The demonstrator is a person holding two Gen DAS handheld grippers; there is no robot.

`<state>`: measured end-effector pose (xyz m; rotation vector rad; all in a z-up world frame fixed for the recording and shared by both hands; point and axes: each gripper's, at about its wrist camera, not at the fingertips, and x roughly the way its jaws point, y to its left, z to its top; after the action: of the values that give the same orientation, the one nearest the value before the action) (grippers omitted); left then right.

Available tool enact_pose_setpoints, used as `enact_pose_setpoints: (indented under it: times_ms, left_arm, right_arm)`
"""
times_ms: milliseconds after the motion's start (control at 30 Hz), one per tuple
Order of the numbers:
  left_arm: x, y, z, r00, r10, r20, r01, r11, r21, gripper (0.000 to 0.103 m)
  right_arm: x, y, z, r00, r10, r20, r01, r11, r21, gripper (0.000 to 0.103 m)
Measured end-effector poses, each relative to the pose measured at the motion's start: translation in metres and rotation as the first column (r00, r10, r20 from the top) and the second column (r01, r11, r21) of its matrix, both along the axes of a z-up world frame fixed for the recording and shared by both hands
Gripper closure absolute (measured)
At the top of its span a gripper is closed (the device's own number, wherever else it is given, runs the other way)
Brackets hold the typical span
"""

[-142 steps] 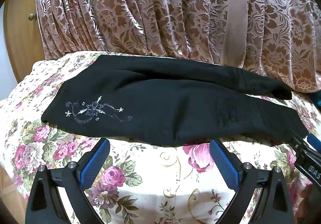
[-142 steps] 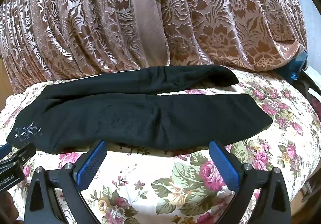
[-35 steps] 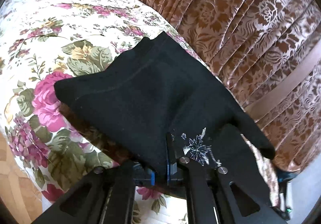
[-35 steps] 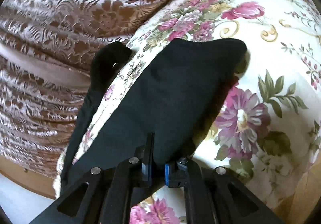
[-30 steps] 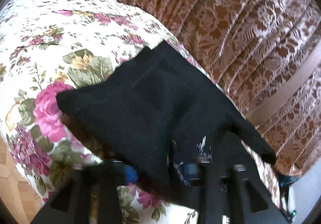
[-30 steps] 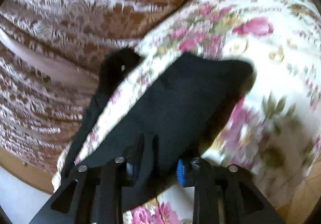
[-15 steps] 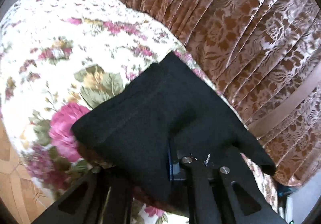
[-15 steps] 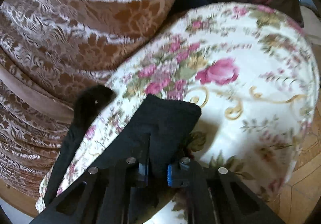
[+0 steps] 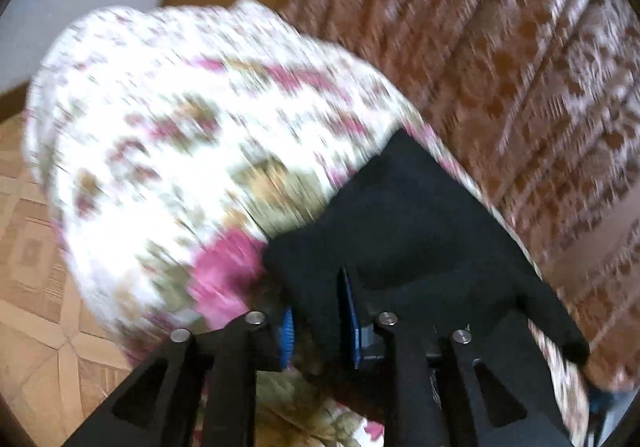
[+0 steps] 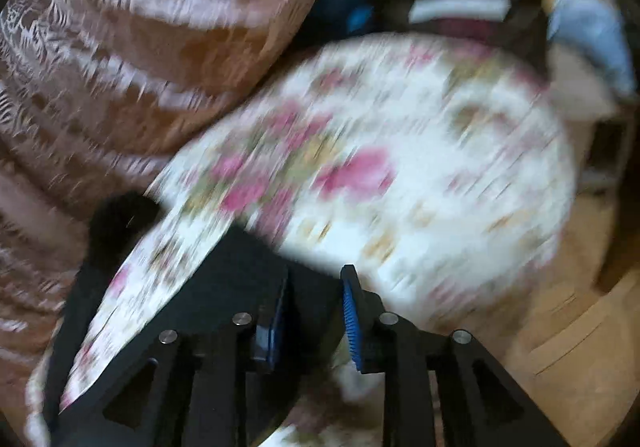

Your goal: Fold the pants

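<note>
The black pants [image 9: 400, 215] lie on a flower-print bedcover [image 9: 160, 127], and both views are blurred by motion. In the left wrist view my left gripper [image 9: 316, 295] is at the near edge of the waist end. Its jaws are opening, and slack black cloth hangs between the blue pads [image 9: 350, 319]. In the right wrist view my right gripper [image 10: 315, 275] is at a leg end of the pants [image 10: 224, 279]. Its jaws are opening too, with cloth lying loose between the pads [image 10: 352, 323]. The other leg's end [image 10: 116, 219] lies near the curtain.
A brown patterned curtain [image 9: 500, 47] hangs along the far side of the bed [image 10: 140, 27]. Wood parquet floor [image 9: 32, 287] shows past the bed's rounded edge [image 10: 560, 327]. Blue and dark clutter [image 10: 460, 7] sits beyond the bed's far end.
Half a second ago both grippers were shut on the pants' ends; now their pads stand apart. Both views have swung, showing more bedcover and floor.
</note>
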<state>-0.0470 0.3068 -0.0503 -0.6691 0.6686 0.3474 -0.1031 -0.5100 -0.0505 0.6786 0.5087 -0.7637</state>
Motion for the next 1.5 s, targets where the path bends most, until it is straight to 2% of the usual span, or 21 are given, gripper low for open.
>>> enact_pose_setpoints:
  times_ms: [33,67,133,200,233,267,333,400,500,600,733,800,933,1033,1200,1367,1500]
  left_arm:
    - [-0.003,0.002,0.006,0.999,0.04,0.0,-0.04,0.999,0.023,0.076]
    - [-0.006,0.003,0.014,0.996,0.085,0.008,-0.085,0.995,0.059,0.076]
    - [-0.01,-0.002,0.032,0.989,0.137,0.051,-0.143,0.981,0.135,0.076]
    - [-0.011,-0.015,0.05,0.983,0.14,0.119,-0.161,0.967,0.196,0.065]
    - [-0.008,-0.024,0.057,0.983,0.109,0.149,-0.14,0.967,0.214,0.049]
    - [0.0,-0.035,0.061,0.984,0.064,0.165,-0.1,0.969,0.224,0.036]
    - [0.021,-0.055,0.064,0.983,-0.047,0.18,0.006,0.975,0.22,0.034]
    - [0.05,-0.081,0.06,0.977,-0.157,0.146,0.123,0.968,0.218,0.034]
    - [0.089,-0.119,0.043,0.951,-0.298,0.086,0.277,0.94,0.2,0.034]
    - [0.123,-0.156,0.021,0.908,-0.417,0.042,0.408,0.903,0.136,0.034]
    - [0.158,-0.178,0.003,0.88,-0.472,-0.046,0.474,0.875,0.096,0.034]
    - [0.175,-0.174,-0.002,0.884,-0.462,-0.068,0.467,0.881,0.074,0.034]
    - [0.194,-0.149,0.0,0.91,-0.408,-0.07,0.412,0.91,0.054,0.033]
    - [0.214,-0.127,0.003,0.925,-0.369,-0.091,0.377,0.922,0.087,0.029]
    - [0.253,-0.083,0.007,0.945,-0.313,-0.098,0.322,0.941,0.105,0.015]
    - [0.3,-0.045,0.007,0.961,-0.235,-0.145,0.261,0.943,0.207,0.015]
    - [0.334,-0.019,-0.001,0.965,-0.196,-0.175,0.232,0.948,0.219,0.015]
  right_arm:
    - [-0.006,0.003,0.011,0.998,-0.06,0.007,0.061,0.997,-0.057,0.075]
    - [-0.008,0.005,0.017,0.997,-0.075,0.024,0.077,0.994,-0.079,0.073]
    - [-0.007,0.01,0.03,0.996,-0.055,0.066,0.061,0.992,-0.107,0.072]
    - [0.004,0.022,0.041,0.997,-0.004,0.078,0.014,0.99,-0.138,0.07]
    - [0.015,0.032,0.045,0.995,0.055,0.077,-0.043,0.988,-0.15,0.068]
    - [0.021,0.04,0.047,0.992,0.099,0.075,-0.087,0.985,-0.149,0.068]
    - [0.04,0.058,0.044,0.977,0.203,0.068,-0.192,0.972,-0.133,0.068]
    - [0.06,0.081,0.035,0.948,0.311,0.062,-0.304,0.947,-0.102,0.068]
    - [0.095,0.119,0.018,0.89,0.454,0.037,-0.452,0.89,-0.052,0.068]
    - [0.129,0.163,0.001,0.818,0.576,0.008,-0.575,0.818,-0.01,0.068]
    - [0.163,0.205,-0.013,0.752,0.66,-0.006,-0.659,0.752,0.017,0.068]
    - [0.182,0.226,-0.02,0.714,0.7,-0.019,-0.7,0.714,0.024,0.068]
    - [0.204,0.245,-0.029,0.68,0.733,-0.026,-0.731,0.681,0.054,0.068]
    - [0.21,0.248,-0.037,0.683,0.729,-0.045,-0.726,0.684,0.076,0.068]
    - [0.204,0.241,-0.044,0.689,0.725,0.014,-0.721,0.684,0.11,0.068]
    - [0.204,0.237,-0.049,0.689,0.724,0.046,-0.722,0.68,0.128,0.067]
    - [0.203,0.235,-0.05,0.691,0.718,0.079,-0.722,0.679,0.133,0.067]
